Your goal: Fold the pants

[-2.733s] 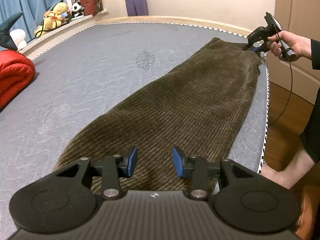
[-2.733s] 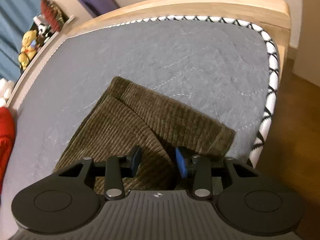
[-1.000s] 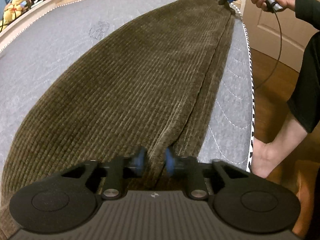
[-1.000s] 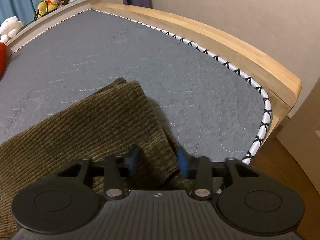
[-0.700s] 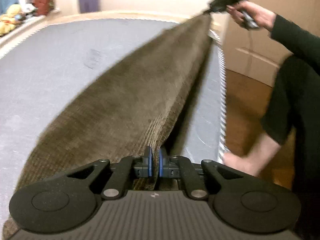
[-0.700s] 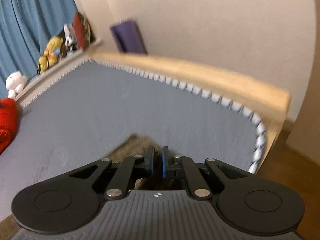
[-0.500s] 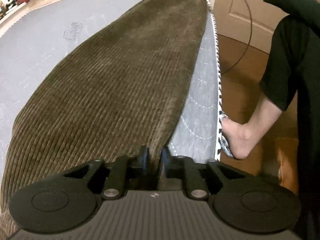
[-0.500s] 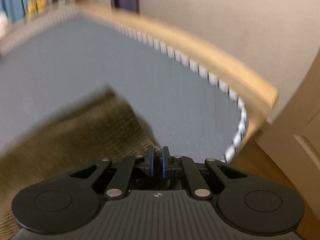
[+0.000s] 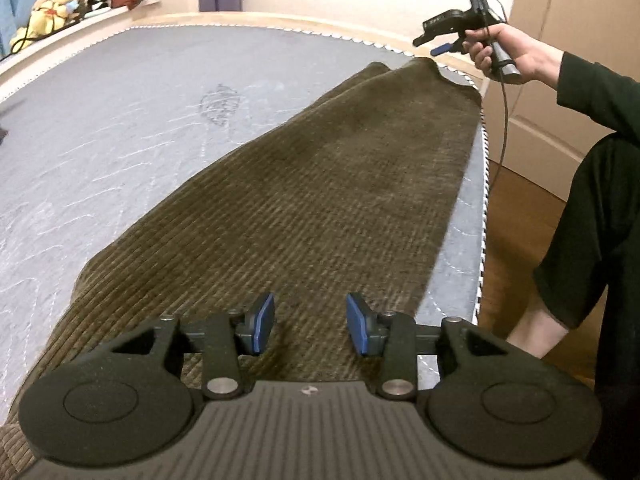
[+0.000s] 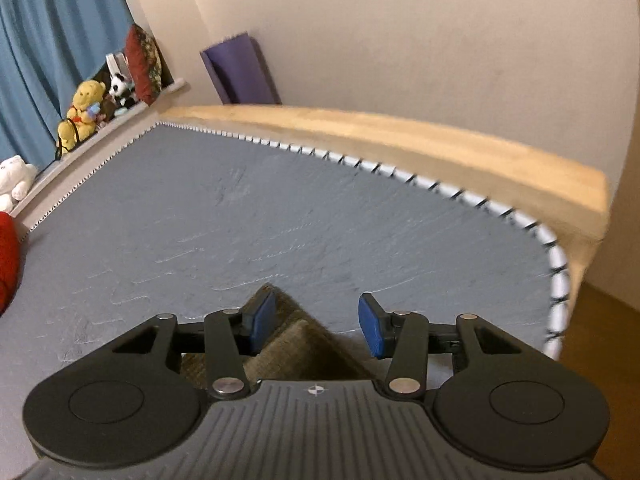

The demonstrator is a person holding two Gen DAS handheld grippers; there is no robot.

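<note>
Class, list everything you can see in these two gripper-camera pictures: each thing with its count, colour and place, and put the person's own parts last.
pants: one, olive-brown corduroy, flat along the mattress's near edge
mattress: one, grey quilted, on the bed
bed frame: one, pale wood, round the mattress's far end
soft toys: several, yellow, black-and-white and white, on the window ledge
cushion: one, dark red, on the ledge
curtain: blue, behind the ledge
purple mat: one, against the wall
red bedding: one, at the mattress's left edge
left gripper: black with blue pads, jaws opening, above the pants
right gripper: same colours, jaws opening, over the pants' end
right hand: one, holding the right gripper's handle
</note>
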